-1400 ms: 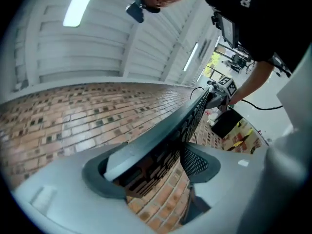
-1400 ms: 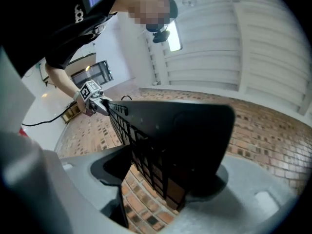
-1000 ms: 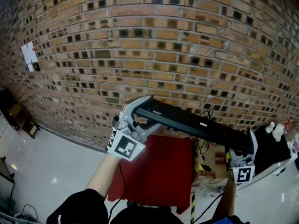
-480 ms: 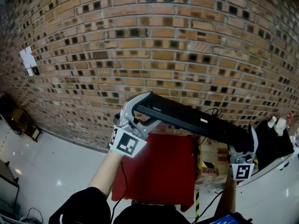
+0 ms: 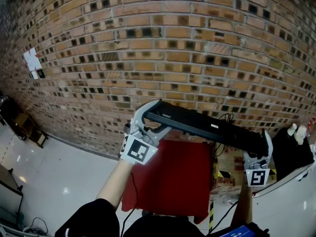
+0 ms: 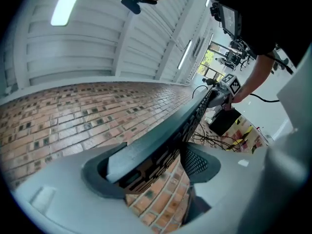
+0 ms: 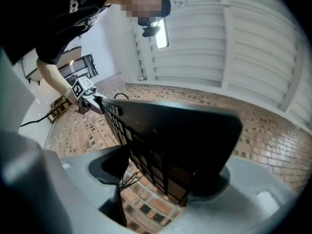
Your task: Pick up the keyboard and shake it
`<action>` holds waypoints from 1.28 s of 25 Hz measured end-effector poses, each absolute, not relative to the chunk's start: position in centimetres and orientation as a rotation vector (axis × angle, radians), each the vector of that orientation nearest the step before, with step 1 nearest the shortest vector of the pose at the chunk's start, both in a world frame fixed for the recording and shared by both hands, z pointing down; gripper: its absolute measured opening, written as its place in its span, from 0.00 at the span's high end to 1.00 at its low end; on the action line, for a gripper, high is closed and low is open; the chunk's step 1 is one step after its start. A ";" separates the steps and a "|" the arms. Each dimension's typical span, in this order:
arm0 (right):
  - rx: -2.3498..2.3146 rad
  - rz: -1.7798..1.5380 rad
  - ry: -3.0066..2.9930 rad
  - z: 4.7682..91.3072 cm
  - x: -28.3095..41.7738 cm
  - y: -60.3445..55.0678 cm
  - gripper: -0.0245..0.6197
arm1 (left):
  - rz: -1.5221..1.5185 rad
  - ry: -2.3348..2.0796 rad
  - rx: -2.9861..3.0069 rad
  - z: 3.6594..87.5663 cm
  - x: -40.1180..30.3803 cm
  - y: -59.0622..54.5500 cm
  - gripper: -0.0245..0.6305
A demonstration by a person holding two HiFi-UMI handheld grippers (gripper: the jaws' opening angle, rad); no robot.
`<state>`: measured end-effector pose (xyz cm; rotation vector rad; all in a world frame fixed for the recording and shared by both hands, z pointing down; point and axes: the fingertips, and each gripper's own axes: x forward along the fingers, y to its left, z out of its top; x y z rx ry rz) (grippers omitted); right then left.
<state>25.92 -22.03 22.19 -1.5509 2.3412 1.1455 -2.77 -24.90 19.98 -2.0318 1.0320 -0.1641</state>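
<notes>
head view: above, facing brick wall [image 5: 197, 58] | gripper views: close, opposed, share keyboard [image 7: 185, 130]

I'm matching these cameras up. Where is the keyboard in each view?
Head view: keyboard slants across lower centre.
Left gripper view: keyboard runs from bottom centre toward upper right.
Right gripper view: keyboard fills the centre.
Shared landmark: brick wall.

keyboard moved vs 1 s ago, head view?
Yes, slightly. Against the red tabletop, the keyboard has drifted a little left, and its right end sits higher in the head view, so it slopes less.
</notes>
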 end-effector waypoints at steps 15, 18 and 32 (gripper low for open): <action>-1.386 1.533 2.456 16.4 15.2 -22.1 0.44 | -0.008 1.332 -1.950 21.7 -14.9 -21.7 0.44; -1.295 1.675 2.403 15.2 12.5 -20.5 0.45 | 0.056 1.373 -1.916 21.3 -17.2 -19.9 0.44; -1.245 1.535 2.549 18.4 7.8 -24.8 0.46 | -0.014 1.462 -1.908 24.6 -21.9 -21.6 0.43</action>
